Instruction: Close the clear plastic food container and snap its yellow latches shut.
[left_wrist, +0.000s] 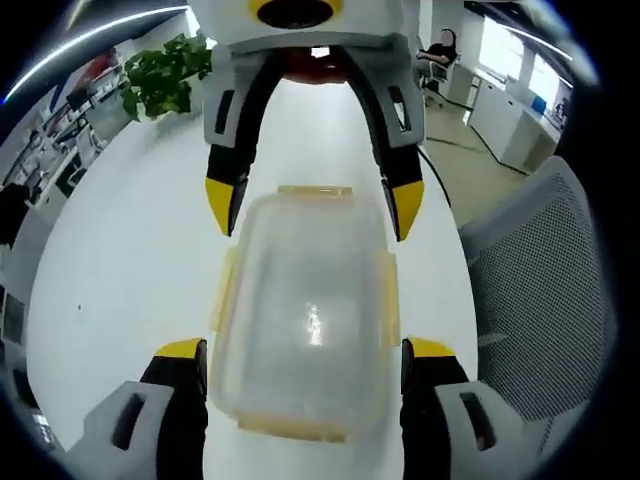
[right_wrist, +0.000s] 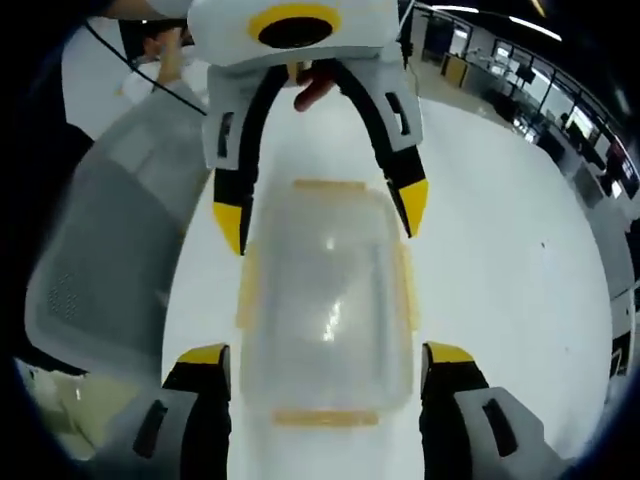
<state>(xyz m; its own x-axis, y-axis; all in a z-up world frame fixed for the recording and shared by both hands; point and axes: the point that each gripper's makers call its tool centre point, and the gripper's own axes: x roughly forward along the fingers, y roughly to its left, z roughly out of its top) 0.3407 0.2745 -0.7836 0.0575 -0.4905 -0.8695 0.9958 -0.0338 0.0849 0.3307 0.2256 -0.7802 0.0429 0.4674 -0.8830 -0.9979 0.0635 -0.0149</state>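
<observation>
The clear plastic food container sits on the white table, close to the table edge that borders a grey mesh chair. Its lid is in place on the body. Yellow latches run along both long sides and both short ends; whether any of them is snapped down cannot be told from these views.

The left tongs are released. Their yellow-tipped jaws stand wide apart on either side of the near end of the container, close beside its long sides; contact cannot be confirmed.

In the left gripper view, the right tongs face the camera from the far end of the container. Their jaws are also spread, one tip just beside each far corner.

The right gripper view gives the mirror arrangement. The right tongs are released and straddle the near end of the container, while the left tongs stand opposite with jaws spread at the far end.

A green potted plant stands at the far part of the table in the left gripper view.
</observation>
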